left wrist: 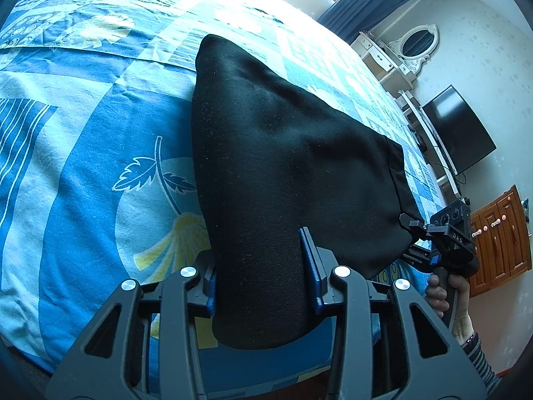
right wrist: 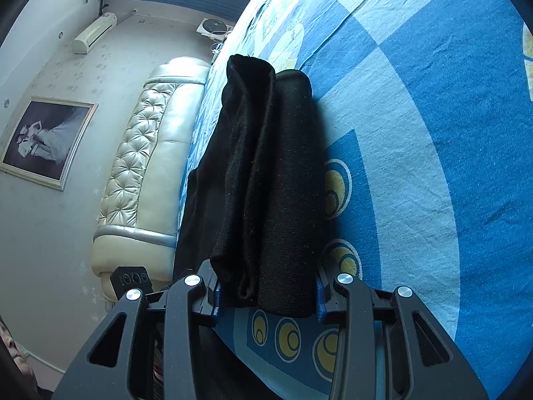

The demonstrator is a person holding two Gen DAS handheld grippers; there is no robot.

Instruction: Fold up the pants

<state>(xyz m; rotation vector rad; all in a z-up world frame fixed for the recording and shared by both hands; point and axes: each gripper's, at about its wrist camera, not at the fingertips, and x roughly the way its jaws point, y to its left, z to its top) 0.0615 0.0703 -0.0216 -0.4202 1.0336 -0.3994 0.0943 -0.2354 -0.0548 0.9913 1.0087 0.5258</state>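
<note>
The black pants (left wrist: 286,153) lie folded on a blue patterned bedsheet (left wrist: 83,166). My left gripper (left wrist: 263,266) is shut on the near edge of the pants; the cloth fills the gap between its blue-padded fingers (left wrist: 311,260). My right gripper (right wrist: 266,286) is shut on another edge of the pants (right wrist: 266,180), with several bunched layers between its fingers. In the left wrist view the right gripper (left wrist: 408,221) shows at the pants' right edge, held by a hand (left wrist: 446,293).
The bed is covered by the sheet (right wrist: 433,133). A padded cream headboard (right wrist: 146,166) and a framed picture (right wrist: 43,140) stand left in the right wrist view. A TV (left wrist: 459,130), white dresser with mirror (left wrist: 416,43) and wooden cabinet (left wrist: 499,243) stand to the right.
</note>
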